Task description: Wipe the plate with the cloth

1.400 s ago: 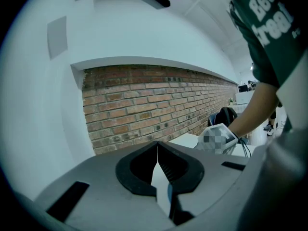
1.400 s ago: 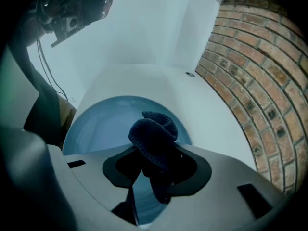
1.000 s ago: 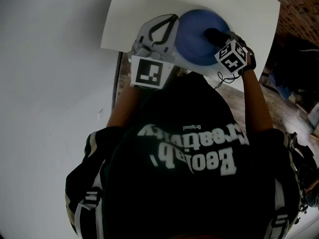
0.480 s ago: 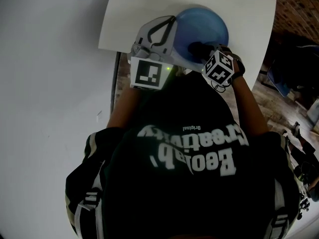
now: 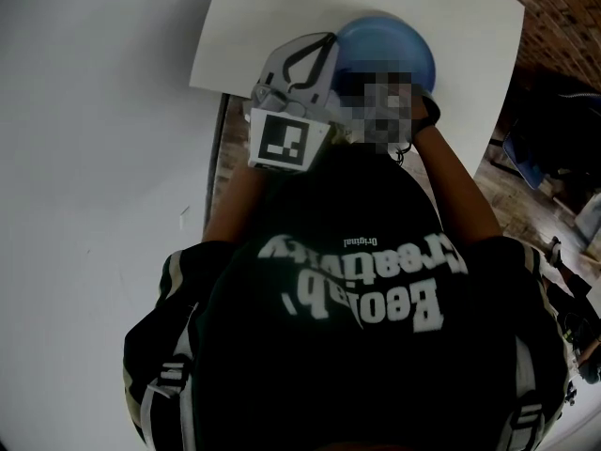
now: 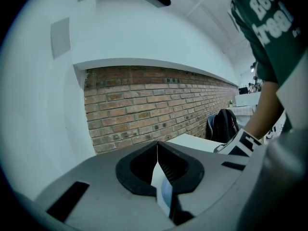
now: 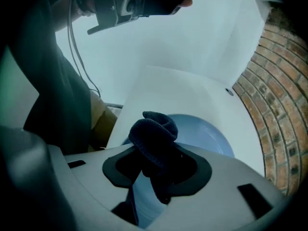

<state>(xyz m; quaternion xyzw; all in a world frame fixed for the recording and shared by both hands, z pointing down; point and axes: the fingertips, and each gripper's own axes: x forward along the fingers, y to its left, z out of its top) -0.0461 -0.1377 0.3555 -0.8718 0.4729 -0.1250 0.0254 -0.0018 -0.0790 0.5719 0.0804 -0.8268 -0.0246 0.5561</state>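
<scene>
Head view: round, smooth blue plate (image 5: 394, 38) on a white counter (image 5: 272, 26); left gripper (image 5: 293, 83) at the plate's left rim.

Left gripper view: jaws nearly together, pinching the plate's thin pale edge; brick wall (image 6: 159, 100) beyond.

Right gripper view: right gripper (image 7: 156, 170), jaws clamped on a bunched, dark, nubbly cloth (image 7: 154, 131) over the plate's face.

Round blue plate (image 5: 390, 36), apparently over white table's (image 5: 282, 17) near edge; my left gripper (image 6: 158, 174) at its left rim, my right gripper (image 7: 159, 174) with dark bunched cloth (image 7: 153, 136) before it.
</scene>
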